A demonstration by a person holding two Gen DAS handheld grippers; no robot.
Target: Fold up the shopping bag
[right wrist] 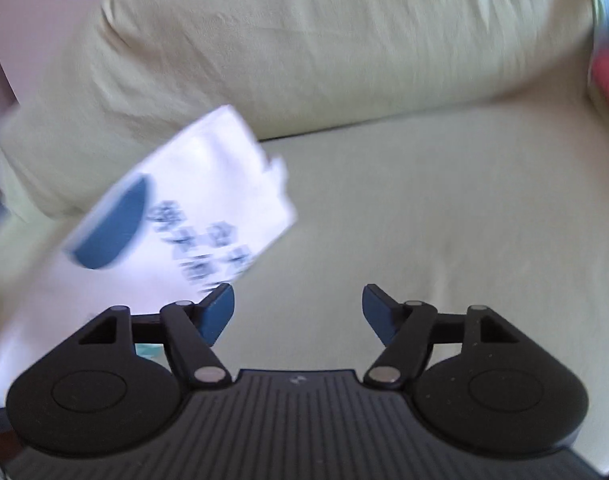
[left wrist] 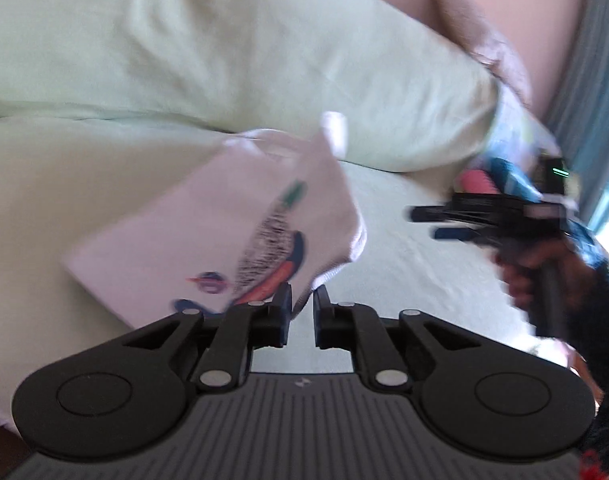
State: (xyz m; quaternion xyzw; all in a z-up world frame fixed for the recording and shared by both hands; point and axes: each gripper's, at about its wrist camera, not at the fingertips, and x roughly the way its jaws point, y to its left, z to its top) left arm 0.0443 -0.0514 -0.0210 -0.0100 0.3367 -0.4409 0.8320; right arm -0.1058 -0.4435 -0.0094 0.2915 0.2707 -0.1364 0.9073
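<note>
Left gripper (left wrist: pixel 302 304) pinches white printed fabric shopping bag (left wrist: pixel 232 232) by one corner above pale green sofa seat (left wrist: pixel 404 240), right gripper (right wrist: pixel 298 312) spread, empty; folding barely begun.

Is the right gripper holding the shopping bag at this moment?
No. The right gripper is wide open with nothing between its fingers; the shopping bag lies to its left.

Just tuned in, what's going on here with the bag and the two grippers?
A person is folding a white printed shopping bag on a pale green sofa seat. The left gripper is nearly closed, pinching a corner of the bag, which looks partly lifted off the seat. The right gripper is open and holds nothing; the bag sits just to its left. Both views are blurred by motion, so how far the folding has gone is hard to tell.
</note>
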